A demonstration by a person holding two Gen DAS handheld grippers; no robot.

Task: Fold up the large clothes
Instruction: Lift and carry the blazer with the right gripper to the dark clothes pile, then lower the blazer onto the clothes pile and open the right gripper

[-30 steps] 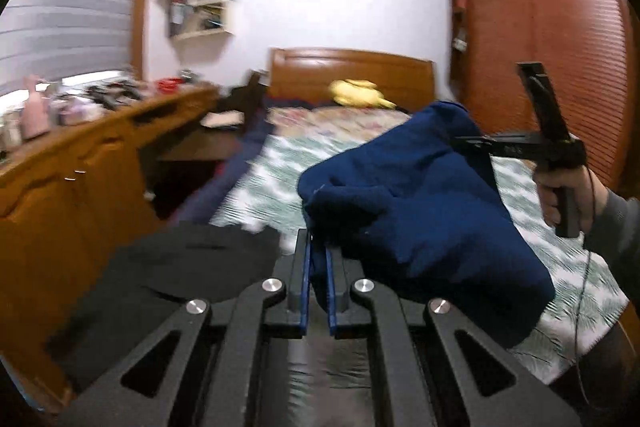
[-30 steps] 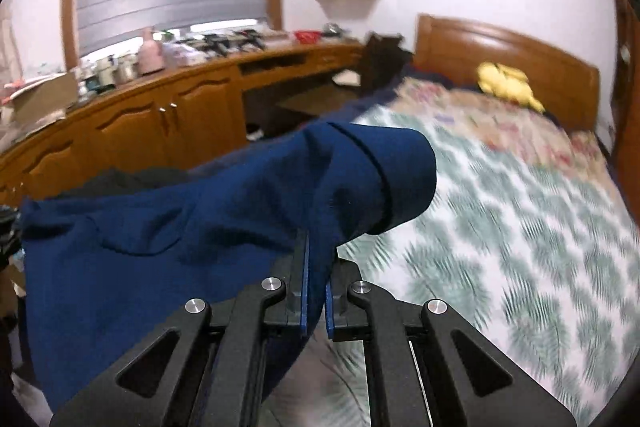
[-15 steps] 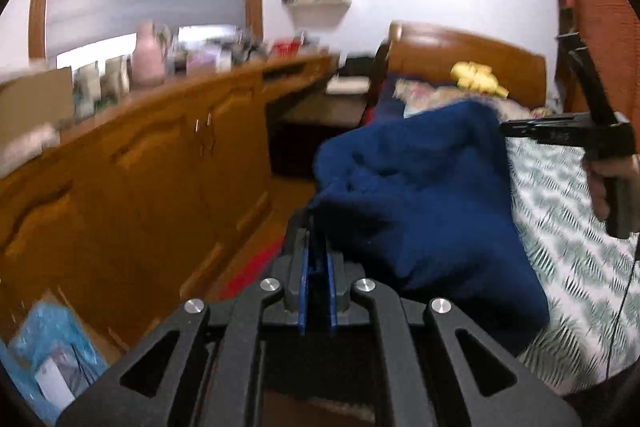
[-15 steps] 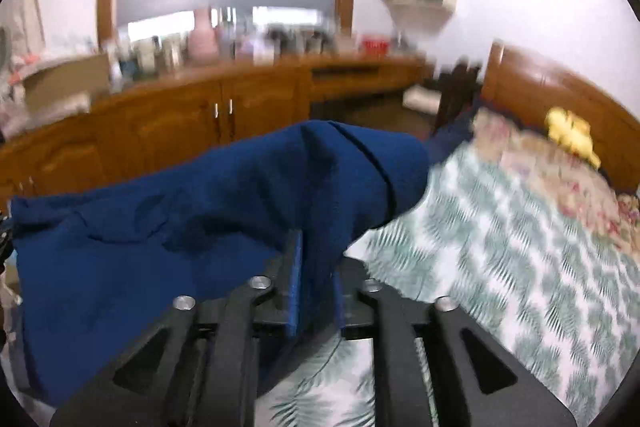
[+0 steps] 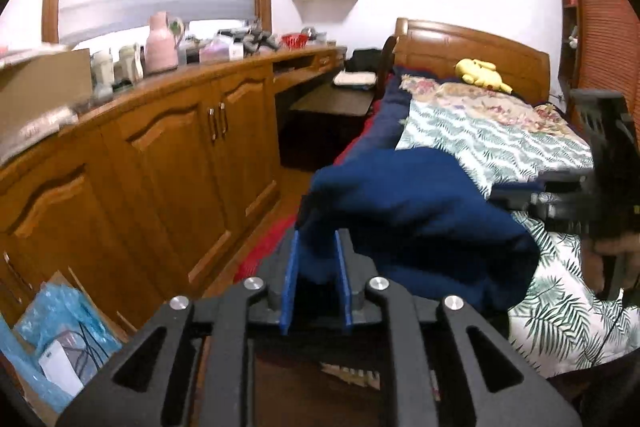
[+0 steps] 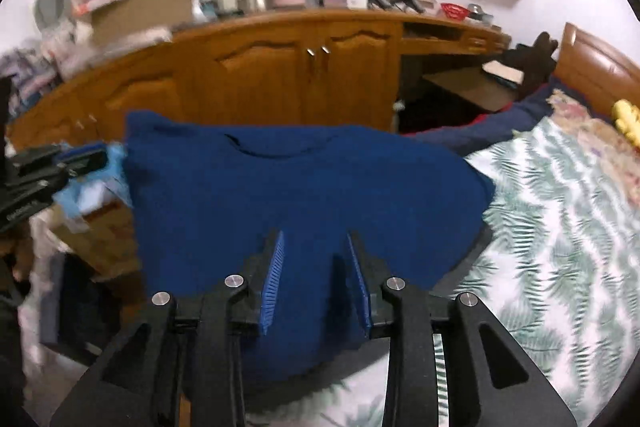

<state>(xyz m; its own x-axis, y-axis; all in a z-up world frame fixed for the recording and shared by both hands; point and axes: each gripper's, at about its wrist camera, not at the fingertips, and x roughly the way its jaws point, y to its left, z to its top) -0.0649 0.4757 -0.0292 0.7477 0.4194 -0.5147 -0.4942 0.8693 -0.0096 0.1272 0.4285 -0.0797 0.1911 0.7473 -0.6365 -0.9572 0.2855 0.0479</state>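
Left wrist view: the left tool [image 5: 316, 279] sits low at centre with its blue pads parted narrowly and opening, a bunch of the navy sweater [image 5: 404, 223] between them but no longer pinched. From there the sweater spreads right across the middle of the frame, its far side reaching the right tool [image 5: 516, 197] at the right edge, carried by a hand [image 5: 612, 259]. Beyond it lies the bed [image 5: 500, 143] with its leaf-print cover; the wooden cabinet [image 5: 168, 163] fills the left half.

Right wrist view: the right tool [image 6: 316, 279] stands low at centre, jaws wider and opening, sweater cloth between the pads [image 6: 274, 277] without being clamped. The sweater [image 6: 296, 187] fills mid-frame, neckline uppermost, draped over the bed [image 6: 560, 227] edge toward the left tool [image 6: 86, 155] at far left.

This looks like the release step: the garment being let go at the bed's edge. Next, both tools likely need to back clear, then take fresh holds for a fold.
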